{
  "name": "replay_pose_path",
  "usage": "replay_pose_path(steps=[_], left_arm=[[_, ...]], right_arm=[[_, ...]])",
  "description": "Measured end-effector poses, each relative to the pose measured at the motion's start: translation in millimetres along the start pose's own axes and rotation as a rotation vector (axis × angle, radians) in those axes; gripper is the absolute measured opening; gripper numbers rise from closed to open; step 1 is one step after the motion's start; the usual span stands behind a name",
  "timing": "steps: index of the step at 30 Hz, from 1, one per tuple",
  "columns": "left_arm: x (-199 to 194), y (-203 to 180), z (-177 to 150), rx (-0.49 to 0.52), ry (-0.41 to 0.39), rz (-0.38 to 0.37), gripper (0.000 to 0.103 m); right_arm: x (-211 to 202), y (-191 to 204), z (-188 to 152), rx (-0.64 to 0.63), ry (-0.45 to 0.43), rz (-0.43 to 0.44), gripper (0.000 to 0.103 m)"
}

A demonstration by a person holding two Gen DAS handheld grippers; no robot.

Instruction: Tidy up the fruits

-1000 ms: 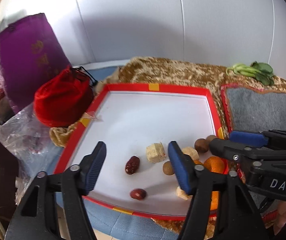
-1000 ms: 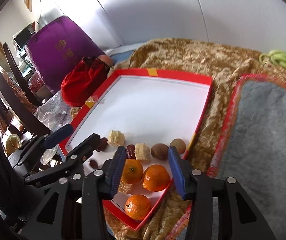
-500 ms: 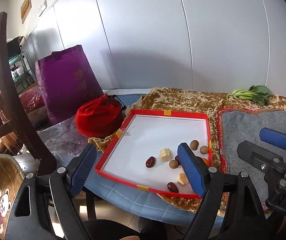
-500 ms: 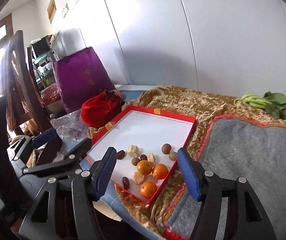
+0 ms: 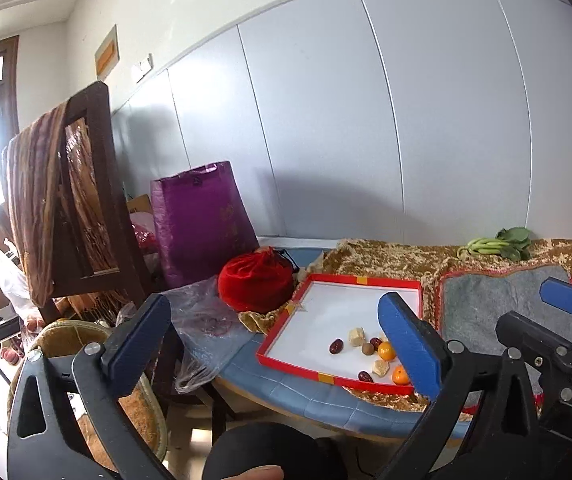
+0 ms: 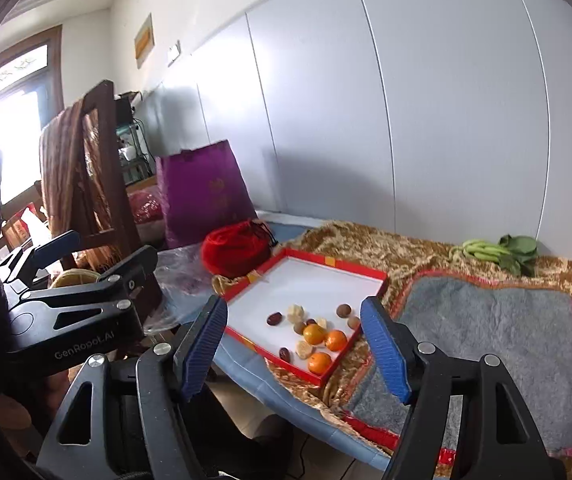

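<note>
Blue-padded and black-framed, the left gripper (image 5: 277, 344) is standing with its jaws spread wide apart and nothing between them; they have just been opening. The right gripper (image 6: 294, 344) is likewise gaping, its jaws also freshly widened, with no fruit caught between the pads. Both tools are hanging in the air back from the table edge, well apart from the fruit.

Beyond the fingers, a red-rimmed tray (image 6: 310, 257) with a white floor is lying on the blue table (image 5: 286, 390), partly over a gold patterned cloth (image 6: 378, 246). All the fruit is sitting loose in the tray's near right corner: three mandarins (image 6: 314, 333) are clustering together, two almost touching and a third just nearer the rim. Around them red dates (image 6: 274, 318), small round brown fruits (image 6: 343, 311) and pale yellowish chunks (image 6: 296, 312) are lying scattered; the rest of the tray floor is showing bare white.

Right of the tray a grey felt mat (image 6: 498, 320) with red edging is covering the cloth, and leafy green vegetables (image 6: 494, 252) are resting near the wall. Left of the tray a red drawstring pouch (image 5: 255, 282) is sitting by a purple bag (image 5: 201, 220) and crumpled clear plastic (image 5: 201, 320), with a wooden chair (image 5: 81, 208) draped in brown fabric standing further left.
</note>
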State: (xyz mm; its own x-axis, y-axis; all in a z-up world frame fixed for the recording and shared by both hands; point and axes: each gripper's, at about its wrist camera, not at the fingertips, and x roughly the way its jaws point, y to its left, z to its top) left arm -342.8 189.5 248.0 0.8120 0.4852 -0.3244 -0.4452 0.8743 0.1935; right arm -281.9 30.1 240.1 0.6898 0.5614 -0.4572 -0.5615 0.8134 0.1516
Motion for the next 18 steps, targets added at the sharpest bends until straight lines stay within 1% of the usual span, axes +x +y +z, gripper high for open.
replay_pose_path(steps=[3,5,9,18], left_arm=[[-14.4,11.7,5.6,-0.012,-0.025,0.022,0.103],[-21.0,17.5,8.1,-0.015,-0.033,0.023,0.103],[-32.5,25.8,10.2,-0.018,-0.048,0.031,0.103],[-41.3,41.6,11.9,-0.055,-0.066,0.027,0.103]], right_arm=[[-16.8,12.7,6.3,-0.017,-0.032,0.007,0.074],[-26.0,20.9,10.1,-0.029,-0.044,0.002,0.074],[-37.8,33.0,14.9,-0.032,-0.054,0.003,0.075],[-53.1,45.0,20.2,-0.038,-0.082,-0.029,0.075]])
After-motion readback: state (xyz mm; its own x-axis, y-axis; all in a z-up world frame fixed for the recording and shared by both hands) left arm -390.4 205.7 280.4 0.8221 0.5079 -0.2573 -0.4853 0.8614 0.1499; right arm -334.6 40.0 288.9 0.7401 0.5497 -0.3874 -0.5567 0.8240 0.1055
